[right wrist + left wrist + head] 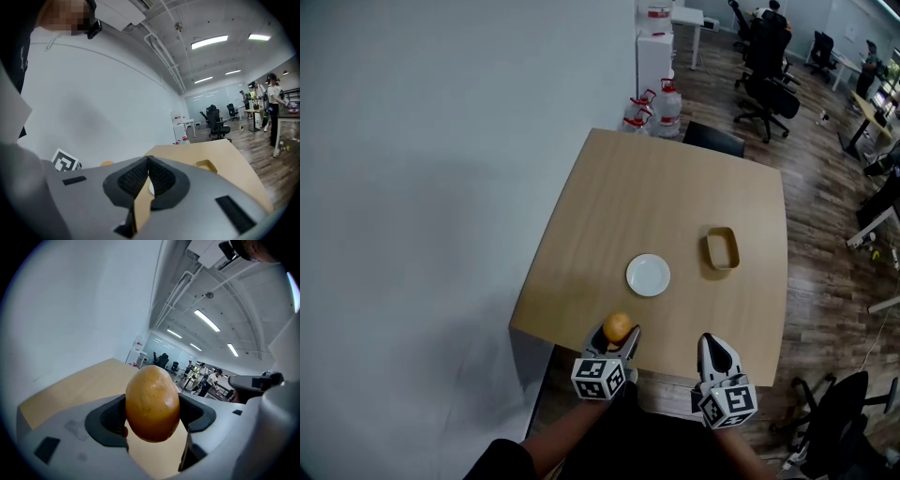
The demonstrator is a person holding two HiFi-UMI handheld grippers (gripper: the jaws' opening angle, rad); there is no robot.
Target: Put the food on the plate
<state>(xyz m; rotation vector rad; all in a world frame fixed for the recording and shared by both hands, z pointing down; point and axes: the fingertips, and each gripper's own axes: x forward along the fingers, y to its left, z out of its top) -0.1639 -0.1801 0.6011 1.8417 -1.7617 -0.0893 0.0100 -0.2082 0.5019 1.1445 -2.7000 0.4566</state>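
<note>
Big and bright, the room had a wood floor, black office chairs (766, 56) far off, and a plain white wall on the left. A wood table (675, 187) stood in the middle. On it lay a white plate (648, 275) with nothing on it. To the right of the plate, a little farther away, sat a small brown tray (722, 247). Some water jugs (656, 105) stood on the floor past the far end of the table.

The food (618, 325) was a round, orange-yellow lump, a bit like an egg in shape. Its skin looked smooth, with tiny dots. I think it was firm and not heavy. I think it could slip, because it was so smooth. It could also roll away if it was set down fast, since it had no flat side. The best place to hold it was around its fat middle, one jaw on each side.

That was how the left gripper (620, 336) had it. The jaws pinched the food from both sides, and the top of the food stuck out past them. The food was at the near edge of the table. The plate was a little farther away and a bit to the right, so the food was near the plate but not on it.

The right gripper (710, 341) was at the near edge too, off to the right. Its jaws were pressed together with nothing between them.
</note>
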